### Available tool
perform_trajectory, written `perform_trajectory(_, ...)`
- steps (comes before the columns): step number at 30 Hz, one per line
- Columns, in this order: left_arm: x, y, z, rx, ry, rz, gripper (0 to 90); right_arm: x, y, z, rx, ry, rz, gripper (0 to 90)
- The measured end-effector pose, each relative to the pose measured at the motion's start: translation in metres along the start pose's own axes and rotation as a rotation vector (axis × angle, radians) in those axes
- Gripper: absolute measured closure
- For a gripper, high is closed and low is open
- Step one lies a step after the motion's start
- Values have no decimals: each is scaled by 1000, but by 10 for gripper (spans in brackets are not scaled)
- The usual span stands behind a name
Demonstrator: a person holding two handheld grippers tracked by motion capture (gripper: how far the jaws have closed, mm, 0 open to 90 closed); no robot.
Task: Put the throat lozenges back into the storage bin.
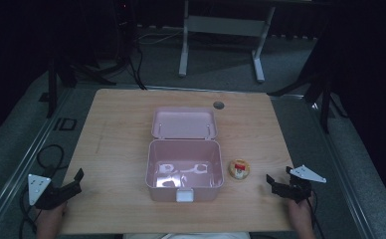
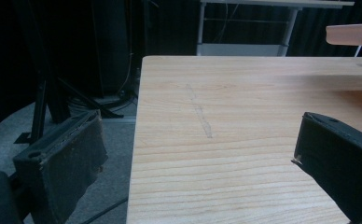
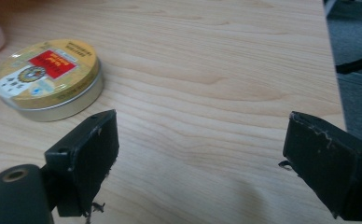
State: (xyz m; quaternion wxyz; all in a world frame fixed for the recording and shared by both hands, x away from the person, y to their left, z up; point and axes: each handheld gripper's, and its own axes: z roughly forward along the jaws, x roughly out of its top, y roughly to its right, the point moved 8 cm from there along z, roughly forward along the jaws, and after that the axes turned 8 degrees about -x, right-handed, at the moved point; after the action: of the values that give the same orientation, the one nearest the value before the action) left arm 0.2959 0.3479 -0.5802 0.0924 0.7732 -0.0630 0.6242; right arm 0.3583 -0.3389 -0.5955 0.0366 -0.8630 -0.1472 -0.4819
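- Resting at the near left corner of the worktop [image 1: 111, 149]: left tool [image 1: 78, 175], jaws spread wide apart, nothing between them, held by a hand [image 1: 49, 221] coming in from below.
- Seen along the left tool [image 2: 198, 154]: bare wood grain ahead with a faint scuff line; one jaw hangs past the worktop's left edge, over grey carpet, the other over the wood.
- Far ahead and to the right of that tool: edge of a pink lid [image 2: 351, 33], raised above the surface.
- Resting near the right edge of the worktop: right tool [image 1: 269, 180], jaws likewise gaping, gripping nothing, grey three-cornered plate [image 1: 308, 173] on top.
- Seen along the right tool [image 3: 200, 154]: only bare wood in the gap between the jaws.
- Lying ahead and to the left of the right tool, near but apart from it: round yellow tin [image 1: 239, 169], flat on the wood, red label on its lid [image 3: 46, 77], silver side wall.
- Standing between the two tools, well apart from the left one: pink box [image 1: 184, 172], lid swung open and back, white latch at its near wall; tin just beside its right wall, not touching.
- Beyond the box: small round grommet [image 1: 218, 105] near the worktop's far edge.
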Motion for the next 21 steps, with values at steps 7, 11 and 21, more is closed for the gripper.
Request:
perform_trajectory(7, 0, 0, 1, -8, -4, -6, 25, -5, -12, -2, 169, -48, -50, 102)
perform_trajectory(11, 0, 0, 0, -11, -1, -6, 25, -10, -19, -2, 230, -117, -155, 102)
perform_trajectory(21, 0, 0, 1, -9, -7, 0, 25, -12, -31, -17, 376, -312, -384, 102)
